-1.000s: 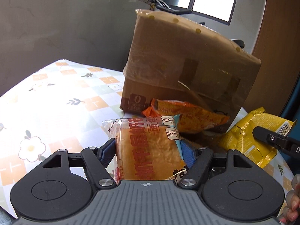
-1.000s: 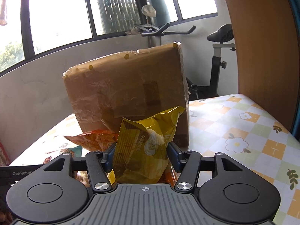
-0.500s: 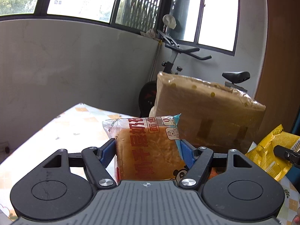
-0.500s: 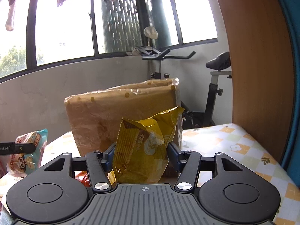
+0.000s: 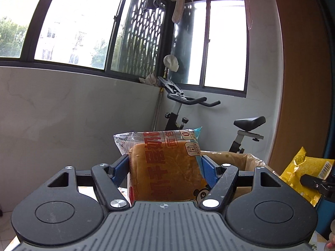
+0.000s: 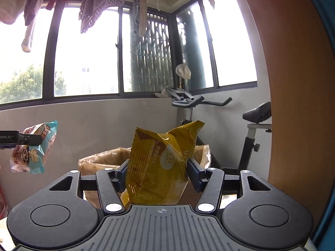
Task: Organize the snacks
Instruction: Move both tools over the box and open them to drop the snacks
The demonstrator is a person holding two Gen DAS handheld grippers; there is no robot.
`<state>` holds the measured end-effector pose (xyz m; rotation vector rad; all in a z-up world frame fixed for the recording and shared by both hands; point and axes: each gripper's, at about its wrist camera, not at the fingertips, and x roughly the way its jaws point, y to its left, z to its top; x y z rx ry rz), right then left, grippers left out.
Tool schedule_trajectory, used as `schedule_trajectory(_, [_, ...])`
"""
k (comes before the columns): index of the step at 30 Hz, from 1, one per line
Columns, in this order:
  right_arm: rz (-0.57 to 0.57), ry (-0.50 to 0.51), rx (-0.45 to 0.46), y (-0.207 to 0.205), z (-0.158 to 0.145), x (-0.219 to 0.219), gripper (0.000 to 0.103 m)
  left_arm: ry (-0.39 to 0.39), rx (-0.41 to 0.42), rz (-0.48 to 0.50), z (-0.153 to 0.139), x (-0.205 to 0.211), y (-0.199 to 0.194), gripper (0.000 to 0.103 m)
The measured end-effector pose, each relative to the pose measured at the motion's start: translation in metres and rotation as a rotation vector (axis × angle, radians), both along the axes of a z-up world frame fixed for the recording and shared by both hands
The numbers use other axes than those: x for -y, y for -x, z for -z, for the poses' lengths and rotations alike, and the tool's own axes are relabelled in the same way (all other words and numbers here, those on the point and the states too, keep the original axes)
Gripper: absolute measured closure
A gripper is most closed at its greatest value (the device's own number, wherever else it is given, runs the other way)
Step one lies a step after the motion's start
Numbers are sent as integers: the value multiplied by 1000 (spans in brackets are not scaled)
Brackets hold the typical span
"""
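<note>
Left tongs (image 5: 165, 168) clamp clear-wrapped orange bread loaf (image 5: 165, 167), right tongs (image 6: 156, 172) pinch crinkled yellow foil snack bag (image 6: 161, 165); both now raised above open brown cardboard box (image 6: 100, 162) ahead, ready for dropping in.

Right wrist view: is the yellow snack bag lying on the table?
No, the yellow snack bag is clamped in the right gripper, raised before the cardboard box.

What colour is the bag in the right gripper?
Yellow snack bag, clearest in the right wrist view.
</note>
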<state>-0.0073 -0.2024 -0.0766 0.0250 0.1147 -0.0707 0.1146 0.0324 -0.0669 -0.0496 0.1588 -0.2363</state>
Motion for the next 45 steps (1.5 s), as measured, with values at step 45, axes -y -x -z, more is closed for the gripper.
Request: schedule_trajectory(45, [-2, -210, -243, -194, 7, 34, 32, -82, -185, 103, 18, 43, -128, 12])
